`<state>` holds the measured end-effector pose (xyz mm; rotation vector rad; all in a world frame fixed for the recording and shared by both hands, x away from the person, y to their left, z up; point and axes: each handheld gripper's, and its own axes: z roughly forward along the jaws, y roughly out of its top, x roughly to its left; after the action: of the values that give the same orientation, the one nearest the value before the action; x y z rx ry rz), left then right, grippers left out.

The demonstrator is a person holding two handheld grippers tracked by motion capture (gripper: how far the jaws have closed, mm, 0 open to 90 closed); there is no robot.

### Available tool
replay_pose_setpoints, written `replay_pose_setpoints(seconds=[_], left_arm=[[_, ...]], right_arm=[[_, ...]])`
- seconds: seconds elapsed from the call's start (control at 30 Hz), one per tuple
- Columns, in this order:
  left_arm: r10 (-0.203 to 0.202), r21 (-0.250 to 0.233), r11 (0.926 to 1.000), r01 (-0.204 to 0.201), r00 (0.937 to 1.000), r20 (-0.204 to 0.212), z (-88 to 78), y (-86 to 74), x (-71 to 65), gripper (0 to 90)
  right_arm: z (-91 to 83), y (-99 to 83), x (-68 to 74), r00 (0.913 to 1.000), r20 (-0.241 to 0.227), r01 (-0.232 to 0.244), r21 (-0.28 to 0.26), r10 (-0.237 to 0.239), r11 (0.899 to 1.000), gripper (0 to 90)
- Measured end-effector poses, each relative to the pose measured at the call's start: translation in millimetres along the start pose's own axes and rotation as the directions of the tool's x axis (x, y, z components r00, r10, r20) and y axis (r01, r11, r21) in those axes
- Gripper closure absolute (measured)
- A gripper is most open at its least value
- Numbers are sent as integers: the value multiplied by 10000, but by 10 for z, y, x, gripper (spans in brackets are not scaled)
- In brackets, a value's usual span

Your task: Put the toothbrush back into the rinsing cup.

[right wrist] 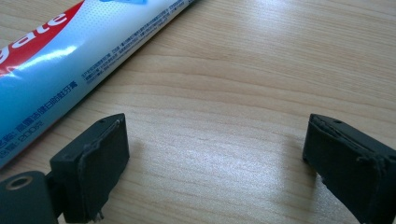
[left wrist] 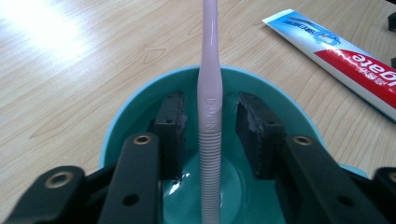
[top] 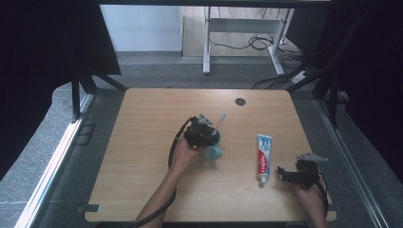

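A pale pink toothbrush stands handle-down in a teal cup near the middle of the wooden table. My left gripper reaches down into the cup with one jaw on each side of the handle. A small gap shows at each pad, so it is open. In the high view the toothbrush leans out of the cup past the left gripper. A toothpaste tube lies flat to the right. My right gripper rests open just right of the tube's cap end, with bare wood between its jaws and the tube to their left.
A dark round grommet sits near the table's far edge. The toothpaste tube lies to the right of the cup. Beyond the table stand a white desk frame and loose cables on the floor.
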<state>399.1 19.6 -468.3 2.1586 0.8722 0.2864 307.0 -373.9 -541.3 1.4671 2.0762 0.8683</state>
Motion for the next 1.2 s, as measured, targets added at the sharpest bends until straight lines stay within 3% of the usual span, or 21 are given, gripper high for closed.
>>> replay_pose_setpoints(seconds=[0.77, 1.2], left_arm=[[322, -398, 9987, -326, 9994, -93, -224, 114, -68, 458], [334, -423, 9986, -332, 9994, 31, -376, 124, -79, 231]], right_arm=[[0, 1, 3, 10000, -1, -35, -5, 35, 10000, 65], [0, 1, 2, 10000, -1, -30, -4, 30, 10000, 65]])
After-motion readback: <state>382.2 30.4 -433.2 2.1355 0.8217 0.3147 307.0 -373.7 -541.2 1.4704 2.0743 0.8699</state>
